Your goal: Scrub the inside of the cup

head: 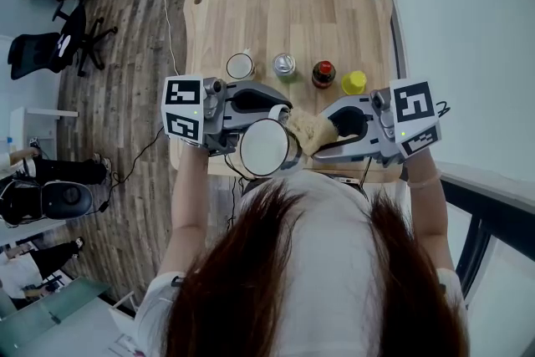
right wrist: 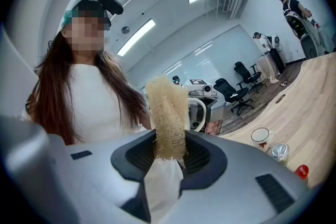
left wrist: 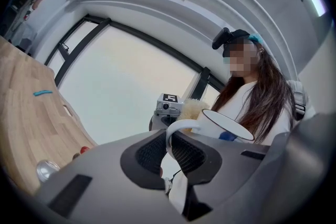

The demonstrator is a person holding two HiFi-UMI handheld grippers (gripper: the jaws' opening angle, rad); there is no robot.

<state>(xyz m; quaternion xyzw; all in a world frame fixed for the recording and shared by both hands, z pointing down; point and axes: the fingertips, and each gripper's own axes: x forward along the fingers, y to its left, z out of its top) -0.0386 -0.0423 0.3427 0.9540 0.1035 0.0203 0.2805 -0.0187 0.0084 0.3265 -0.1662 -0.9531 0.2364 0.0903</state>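
Cup (head: 265,147), loofah (head: 311,130) just beside rim

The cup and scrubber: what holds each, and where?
Left tool pinches the cup by its handle; right tool grips the scrubber by its lower end.

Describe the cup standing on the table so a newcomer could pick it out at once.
Start at the long wooden table; a row of four small things stands near its close edge. The cup is the leftmost, beside the silver can. It alone in the row is white and open-topped with a dark rim; the held cup hangs in the left hand-held gripper.
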